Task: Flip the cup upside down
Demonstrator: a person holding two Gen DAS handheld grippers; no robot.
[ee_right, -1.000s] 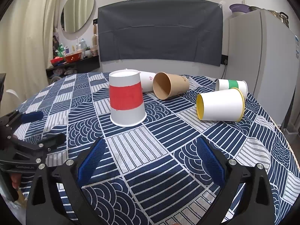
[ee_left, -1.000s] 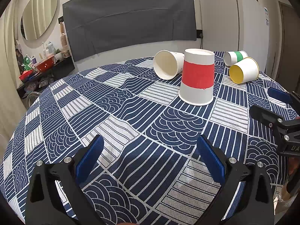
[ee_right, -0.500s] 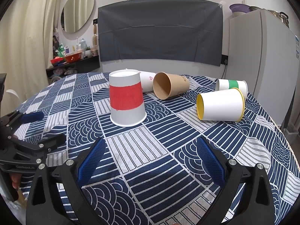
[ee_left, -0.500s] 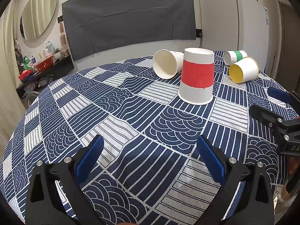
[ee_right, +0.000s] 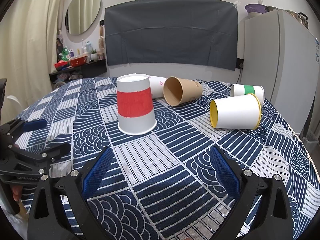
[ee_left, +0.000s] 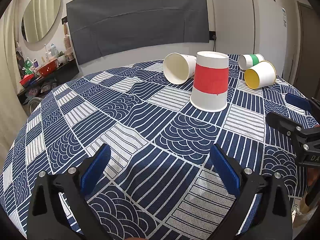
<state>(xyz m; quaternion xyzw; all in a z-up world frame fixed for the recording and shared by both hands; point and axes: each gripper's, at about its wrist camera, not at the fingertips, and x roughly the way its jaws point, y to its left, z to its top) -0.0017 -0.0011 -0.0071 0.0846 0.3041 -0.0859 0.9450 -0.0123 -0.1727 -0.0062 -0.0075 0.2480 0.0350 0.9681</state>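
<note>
A white cup with a red band stands mouth down on the blue patterned tablecloth. Around it lie cups on their sides: a plain white one, a brown one, a yellow-lined one and a green-banded one. My left gripper hovers open near the front of the table, well short of the red cup. My right gripper is open too, with nothing between its blue pads.
The round table drops away at its left and right edges. A grey cloth hangs on the back wall. A white fridge stands at the right, a cluttered dark shelf and an oval mirror at the left.
</note>
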